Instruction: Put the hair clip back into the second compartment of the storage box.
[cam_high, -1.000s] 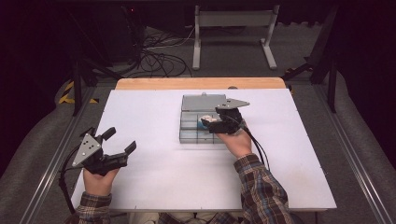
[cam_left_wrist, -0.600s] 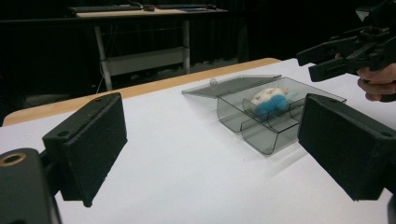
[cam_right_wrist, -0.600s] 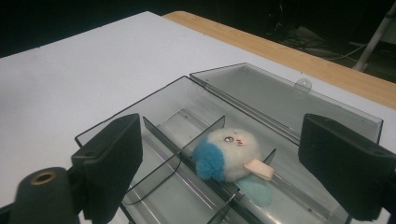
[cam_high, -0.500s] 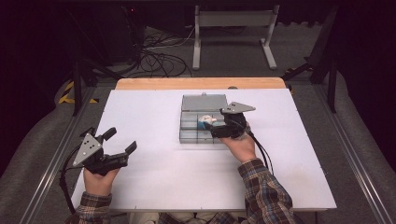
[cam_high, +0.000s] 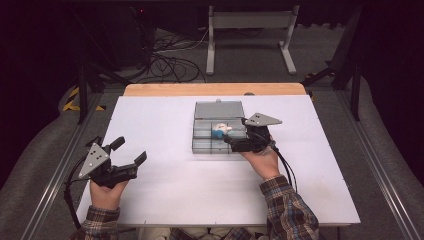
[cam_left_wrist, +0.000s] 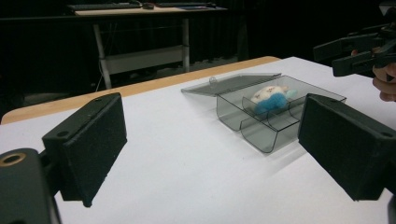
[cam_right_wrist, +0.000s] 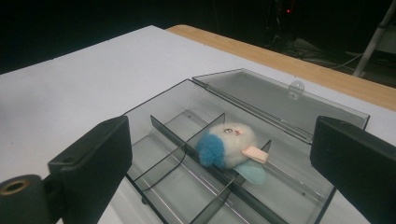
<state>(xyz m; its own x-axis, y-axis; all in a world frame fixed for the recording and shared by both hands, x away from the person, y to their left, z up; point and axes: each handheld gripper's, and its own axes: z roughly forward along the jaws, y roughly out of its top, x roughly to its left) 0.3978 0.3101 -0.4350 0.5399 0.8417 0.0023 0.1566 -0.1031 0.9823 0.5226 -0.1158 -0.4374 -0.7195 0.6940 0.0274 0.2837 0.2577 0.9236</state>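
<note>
We see the right gripper (cam_high: 235, 145) at the right edge of the box (cam_high: 202, 146), and its jaws have just been opening; they stand wide now with nothing between them. In the right gripper view the toy (cam_right_wrist: 229, 150) lies free in the box (cam_right_wrist: 159, 109), across the divider between two compartments. The lid (cam_high: 219, 109) lies flat behind the box. The left gripper (cam_high: 131, 151) stands well apart over the table (cam_high: 165, 190), its jaws wide and empty.

Right claw (cam_high: 235, 140) has just been opening, nothing between its jaws; left claw (cam_high: 131, 151) gapes wide.
</note>
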